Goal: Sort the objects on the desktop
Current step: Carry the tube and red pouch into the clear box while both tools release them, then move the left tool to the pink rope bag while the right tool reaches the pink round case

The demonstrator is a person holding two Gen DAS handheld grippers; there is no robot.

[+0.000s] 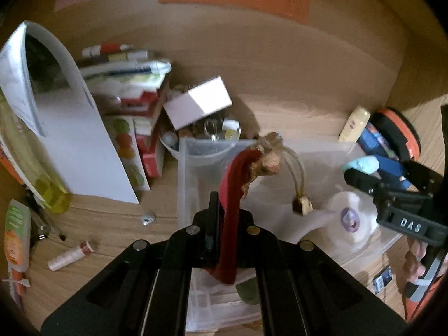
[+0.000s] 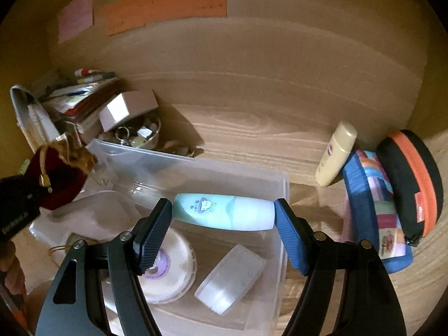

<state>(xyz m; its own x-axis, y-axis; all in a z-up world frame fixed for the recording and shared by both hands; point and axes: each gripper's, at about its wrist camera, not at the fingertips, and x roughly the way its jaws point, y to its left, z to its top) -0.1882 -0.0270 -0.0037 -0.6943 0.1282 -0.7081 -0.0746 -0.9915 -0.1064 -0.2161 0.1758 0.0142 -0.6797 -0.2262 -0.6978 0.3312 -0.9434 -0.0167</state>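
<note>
My left gripper (image 1: pixel 224 240) is shut on a red velvet drawstring pouch (image 1: pixel 232 196) with a gold cord, held above the clear plastic bin (image 1: pixel 184 173); the pouch also shows in the right wrist view (image 2: pixel 58 179). My right gripper (image 2: pixel 224 224) is shut on a pale blue-green tube (image 2: pixel 224 214), held crosswise by its ends above the same bin (image 2: pixel 282 196). In the left wrist view the right gripper (image 1: pixel 364 173) holds the tube (image 1: pixel 364 165) at the bin's right side. Inside the bin lie a white tape roll (image 2: pixel 173 271) and a white rectangular case (image 2: pixel 232 277).
A white box (image 1: pixel 198 103) lies on a bowl of small items (image 1: pixel 224 131) behind the bin. Books and papers (image 1: pixel 126 84) stack at the left. A thread spool (image 1: pixel 70 257) lies on the wooden desk. A cream bottle (image 2: pixel 336 154), patterned pouch (image 2: pixel 375 207) and orange-black case (image 2: pixel 414 182) stand at right.
</note>
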